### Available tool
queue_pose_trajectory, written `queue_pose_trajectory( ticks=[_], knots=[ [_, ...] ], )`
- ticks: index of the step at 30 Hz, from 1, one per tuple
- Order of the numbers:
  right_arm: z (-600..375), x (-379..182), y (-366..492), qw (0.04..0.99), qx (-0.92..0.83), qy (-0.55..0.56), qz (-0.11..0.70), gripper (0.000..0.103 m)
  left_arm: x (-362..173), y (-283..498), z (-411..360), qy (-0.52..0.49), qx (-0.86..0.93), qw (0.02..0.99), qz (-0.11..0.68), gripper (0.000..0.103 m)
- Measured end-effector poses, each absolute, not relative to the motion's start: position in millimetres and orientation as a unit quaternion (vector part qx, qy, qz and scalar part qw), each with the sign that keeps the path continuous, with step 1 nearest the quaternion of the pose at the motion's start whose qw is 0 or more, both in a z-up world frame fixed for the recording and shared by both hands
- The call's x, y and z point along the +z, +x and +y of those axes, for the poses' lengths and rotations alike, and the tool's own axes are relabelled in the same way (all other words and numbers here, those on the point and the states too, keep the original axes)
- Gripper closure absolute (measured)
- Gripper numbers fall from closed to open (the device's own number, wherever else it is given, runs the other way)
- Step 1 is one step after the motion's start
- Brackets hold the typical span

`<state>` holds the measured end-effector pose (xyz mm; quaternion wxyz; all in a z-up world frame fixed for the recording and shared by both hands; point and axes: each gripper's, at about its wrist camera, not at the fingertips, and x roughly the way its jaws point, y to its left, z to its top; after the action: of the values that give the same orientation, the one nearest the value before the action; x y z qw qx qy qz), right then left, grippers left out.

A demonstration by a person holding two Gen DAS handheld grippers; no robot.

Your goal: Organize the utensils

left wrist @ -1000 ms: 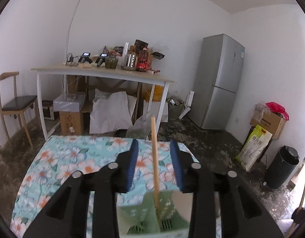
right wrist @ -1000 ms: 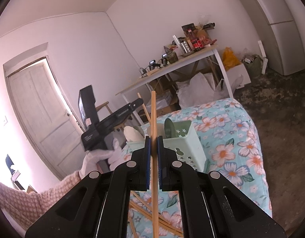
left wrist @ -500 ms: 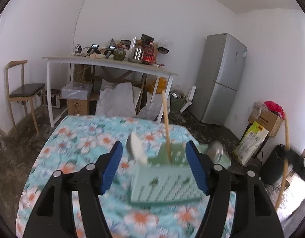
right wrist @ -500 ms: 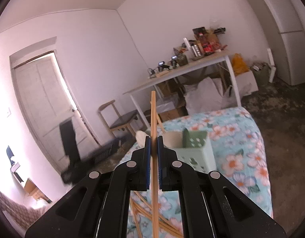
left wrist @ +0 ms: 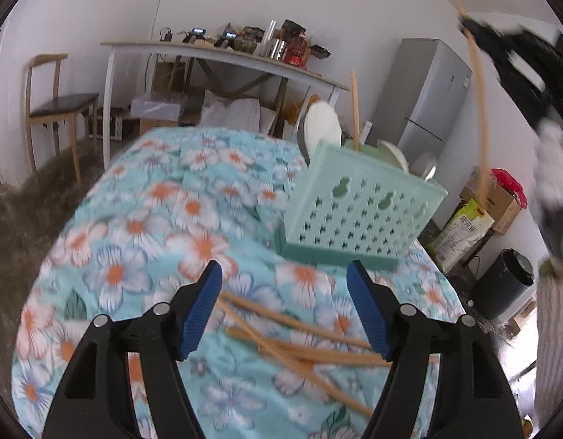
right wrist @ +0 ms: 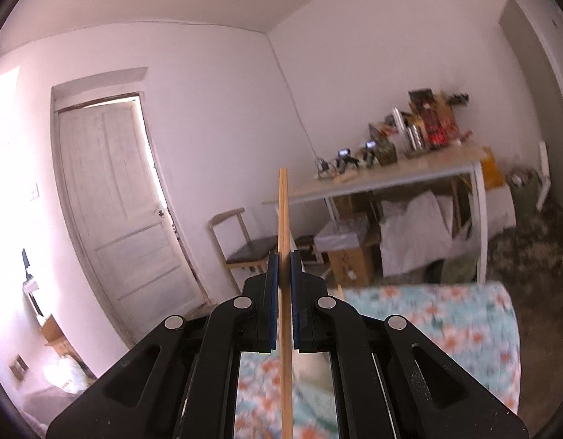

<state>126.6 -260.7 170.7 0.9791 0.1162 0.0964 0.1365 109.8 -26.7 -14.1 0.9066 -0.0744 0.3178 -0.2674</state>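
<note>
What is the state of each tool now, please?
Left tool: open, holding nothing, above loose chopsticks.
Right tool: closed on one chopstick.

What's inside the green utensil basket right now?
In the green basket: one upright chopstick, a white spoon, and another spoon. The basket wall hides their lower ends.

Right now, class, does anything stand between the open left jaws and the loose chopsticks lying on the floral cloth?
Nothing visible does. The left gripper is open, with the loose chopsticks lying on the floral cloth directly below and between its jaws. The green utensil basket stands farther back, beyond the pile.
</note>
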Motion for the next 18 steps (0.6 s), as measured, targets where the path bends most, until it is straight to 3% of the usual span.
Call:
queue_pose_trajectory(
  ticks=[9, 18],
  knots=[
    [-244.9, 179.3, 178.6, 0.987, 0.134, 0.055, 0.071, 0.098, -30.3, 105.1, -25.3, -0.085, -0.298, 0.892, 0.330, 0.035],
    [-233.6, 131.9, 200.0, 0.988, 0.105, -0.028, 0.111, 0.098, -36.0, 110.4, -23.8, -0.088, -0.305, 0.888, 0.333, 0.035]
  ],
)
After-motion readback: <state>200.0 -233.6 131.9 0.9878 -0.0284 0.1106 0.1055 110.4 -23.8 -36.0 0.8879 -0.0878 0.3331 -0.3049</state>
